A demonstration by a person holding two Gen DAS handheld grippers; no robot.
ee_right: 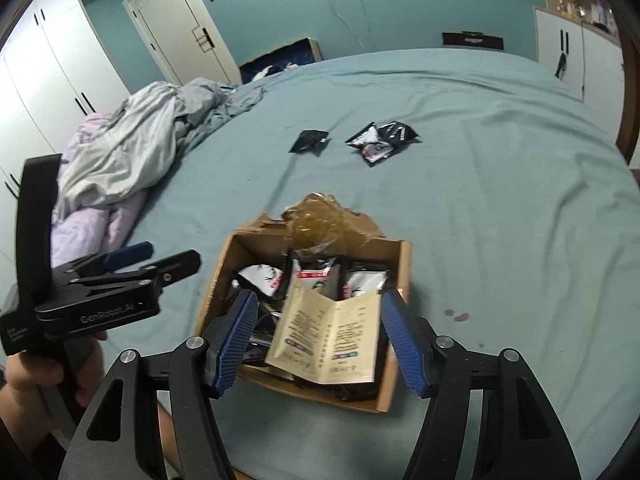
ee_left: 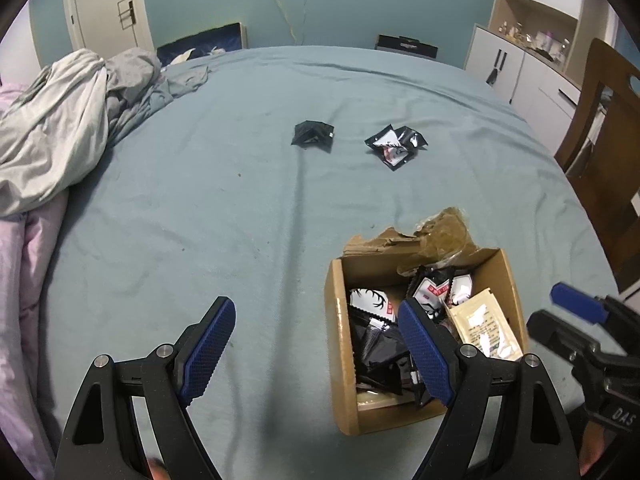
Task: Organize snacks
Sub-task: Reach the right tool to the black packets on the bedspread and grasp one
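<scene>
Cardboard box (ee_right: 394,280) of snack packets sits near on the teal bed (ee_right: 500,208). Right gripper (ee_right: 320,344), released, straddles a beige packet (ee_right: 328,340) lying in the box. Left gripper (ee_left: 316,352) hangs released over bare sheet. Two loose packet piles (ee_left: 396,144) lie far.

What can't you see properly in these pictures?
- Bottom of the cardboard box: right wrist view, buried under snack packets.
- Print on the beige packet: too small to read.
- Black packets in the box: left wrist view, partly behind the left gripper's finger.
- Wooden chair: cut off by the edge.
</scene>
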